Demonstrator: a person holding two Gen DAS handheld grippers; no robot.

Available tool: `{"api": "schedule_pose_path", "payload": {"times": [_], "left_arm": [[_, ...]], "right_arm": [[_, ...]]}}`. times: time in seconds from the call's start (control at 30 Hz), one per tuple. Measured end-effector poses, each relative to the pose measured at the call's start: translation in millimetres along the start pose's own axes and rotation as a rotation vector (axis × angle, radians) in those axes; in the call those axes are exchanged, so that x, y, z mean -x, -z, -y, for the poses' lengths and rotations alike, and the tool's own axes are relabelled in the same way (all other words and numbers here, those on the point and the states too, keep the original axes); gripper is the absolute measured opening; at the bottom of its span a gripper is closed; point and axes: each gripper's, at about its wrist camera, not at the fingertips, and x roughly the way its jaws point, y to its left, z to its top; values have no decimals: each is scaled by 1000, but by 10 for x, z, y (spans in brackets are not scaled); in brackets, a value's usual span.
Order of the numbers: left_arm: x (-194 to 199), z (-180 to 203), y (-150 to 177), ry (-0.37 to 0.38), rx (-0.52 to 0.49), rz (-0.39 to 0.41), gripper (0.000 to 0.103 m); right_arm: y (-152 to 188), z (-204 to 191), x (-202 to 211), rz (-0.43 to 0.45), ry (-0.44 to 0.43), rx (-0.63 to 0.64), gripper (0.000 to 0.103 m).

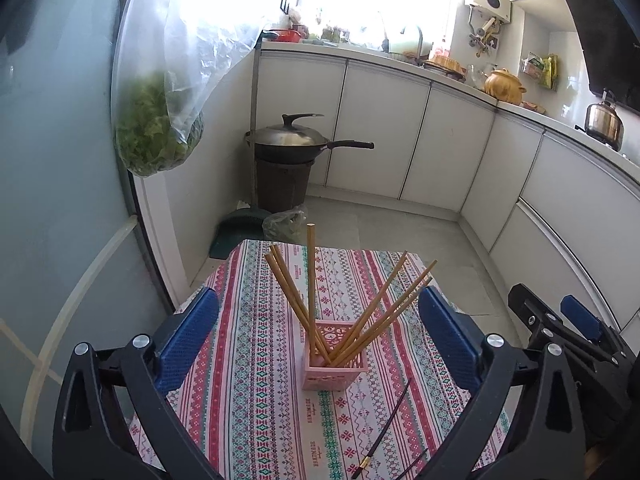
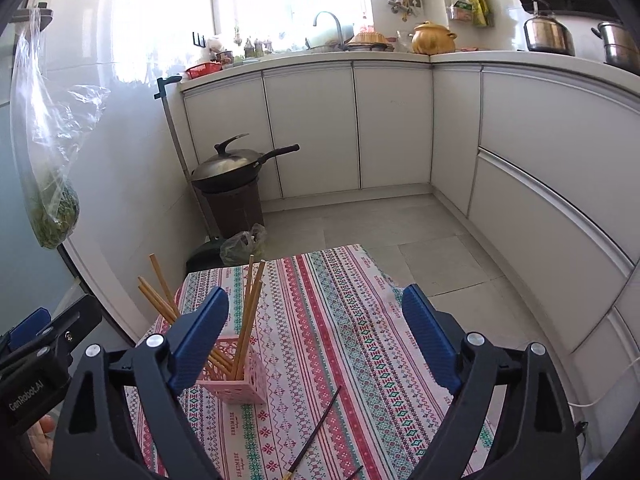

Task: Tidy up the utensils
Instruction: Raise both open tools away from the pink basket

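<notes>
Wooden chopsticks (image 1: 320,300) upright in pink holder (image 1: 335,364)

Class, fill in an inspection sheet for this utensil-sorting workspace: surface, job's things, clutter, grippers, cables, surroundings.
Surface: small table under a striped patterned tablecloth.
Job's things: pink lattice holder standing upright, wooden chopsticks fanned out in it; two black chopsticks lying loose on the cloth, nearer the cameras.
Clutter: nothing seen on the table.
Grippers: left gripper open, holder in front of it, untouched; right gripper open, nothing between its pads.
Cables: thin white cord at the table's right side.
Surroundings: lidded wok on a dark bin, hanging bag of greens, white cabinets, kettle.
</notes>
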Motion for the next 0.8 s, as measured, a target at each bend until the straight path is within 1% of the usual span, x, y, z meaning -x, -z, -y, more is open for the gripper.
{"api": "schedule_pose_path", "payload": {"times": [0.23, 0.33, 0.47, 0.57, 0.67, 0.8], "left_arm": [[-13, 70, 80, -2, -23, -15, 96], [-36, 108, 117, -5, -36, -22, 96], [-125, 156, 182, -6, -59, -53, 96], [-207, 227, 248, -10, -86, -80, 96], [-364, 315, 348, 7, -120, -140, 96], [-701, 479, 590, 73, -169, -307, 96]], "right_arm": [[43, 70, 15, -8, 15, -17, 94], [65, 146, 14, -20, 20, -39, 95], [140, 279, -8, -48, 30, -61, 96], [240, 413, -39, -88, 40, -77, 96], [370, 594, -127, -168, 33, -111, 96], [595, 940, -246, -279, 28, -208, 96]]}}
